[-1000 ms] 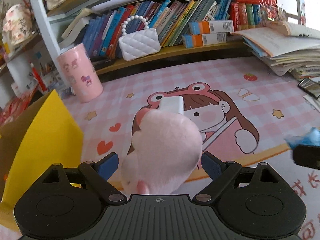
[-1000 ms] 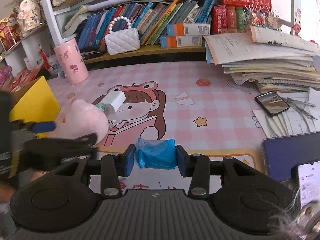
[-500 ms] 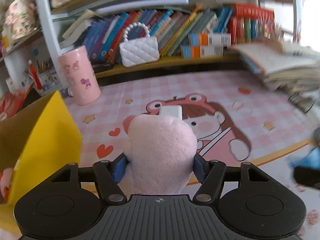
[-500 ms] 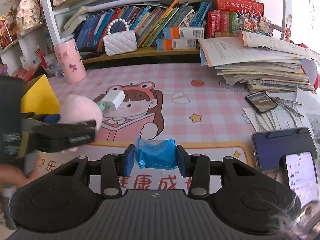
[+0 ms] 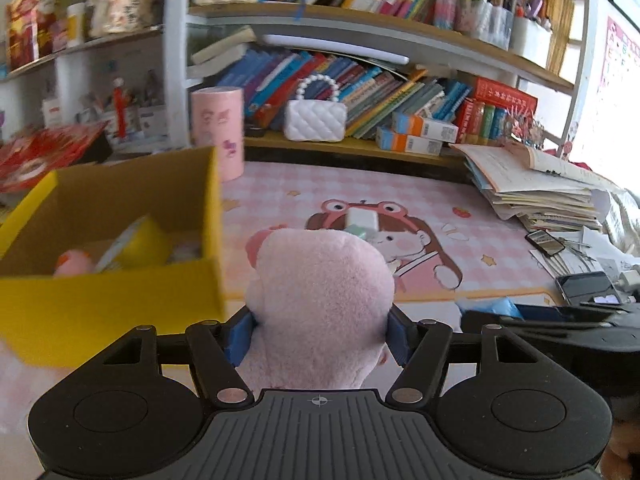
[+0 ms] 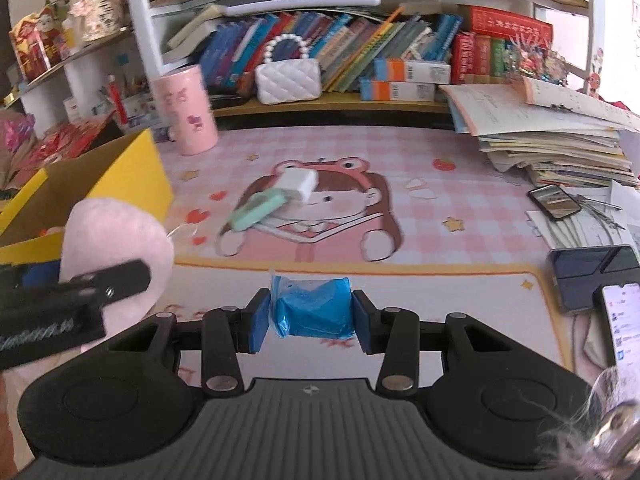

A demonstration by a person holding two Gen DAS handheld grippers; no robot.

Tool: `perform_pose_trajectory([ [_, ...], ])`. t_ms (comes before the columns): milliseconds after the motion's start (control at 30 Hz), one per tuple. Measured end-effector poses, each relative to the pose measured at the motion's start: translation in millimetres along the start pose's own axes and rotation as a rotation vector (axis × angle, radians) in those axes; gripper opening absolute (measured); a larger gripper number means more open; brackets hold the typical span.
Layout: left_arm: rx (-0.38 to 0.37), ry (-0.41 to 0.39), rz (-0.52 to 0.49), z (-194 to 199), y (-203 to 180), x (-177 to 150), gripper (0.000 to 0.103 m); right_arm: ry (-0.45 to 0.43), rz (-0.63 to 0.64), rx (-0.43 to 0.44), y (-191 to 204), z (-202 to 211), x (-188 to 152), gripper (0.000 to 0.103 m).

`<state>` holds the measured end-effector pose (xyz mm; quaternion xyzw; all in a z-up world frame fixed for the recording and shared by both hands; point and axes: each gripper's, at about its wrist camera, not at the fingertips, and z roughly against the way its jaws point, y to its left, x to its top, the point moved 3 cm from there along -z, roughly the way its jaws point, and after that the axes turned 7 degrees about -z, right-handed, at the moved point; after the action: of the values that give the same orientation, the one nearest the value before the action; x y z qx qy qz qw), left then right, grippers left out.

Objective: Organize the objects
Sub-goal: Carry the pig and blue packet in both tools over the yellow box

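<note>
Both fisheye cameras sat just behind their own claws, tilted down over the tabletop (image 5: 500, 240) toward the bookshelf (image 6: 360, 104) at the back. The left view looked from the left, close beside the yellow box (image 5: 120, 300); the right view from farther right. Both shared the cartoon mat (image 6: 400, 216), white purse (image 5: 315, 120) and pink cup (image 6: 188, 112).

Daylight floods in from the right, where the far edge of both views washes out to near white. The pink checked mat (image 6: 460, 184) is evenly lit with soft, faint shadows. Fisheye distortion bows the shelves (image 5: 400, 36) into arcs and darkens the corners. In the left wrist view the yellow box (image 5: 120, 304) is smeared by motion blur; in the right wrist view the left hand-held gripper (image 6: 60, 300) at the left edge is streaked and unsharp.
</note>
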<state>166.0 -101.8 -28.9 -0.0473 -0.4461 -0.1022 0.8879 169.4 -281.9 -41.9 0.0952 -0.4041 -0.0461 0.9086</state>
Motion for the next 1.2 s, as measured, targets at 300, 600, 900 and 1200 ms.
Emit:
perform_pose_trajectory([
  [300,0.053,-0.006,0.064,56.7,59.8,-40.2,0.065,0.021,0.077,0.052,76.0,17.8,-34.4,0.04],
  [600,0.1,0.003,0.115,97.4,109.9,-70.7,0.065,0.03,0.134,0.098,140.7,42.7,-73.5,0.04],
  [900,0.1,-0.015,0.106,125.3,136.0,-87.9,0.065,0.023,0.146,0.115,179.6,61.8,-100.5,0.04],
  [1200,0.092,-0.053,0.099,142.1,151.5,-89.9,0.065,-0.009,0.154,0.116,200.9,76.2,-107.6,0.04],
])
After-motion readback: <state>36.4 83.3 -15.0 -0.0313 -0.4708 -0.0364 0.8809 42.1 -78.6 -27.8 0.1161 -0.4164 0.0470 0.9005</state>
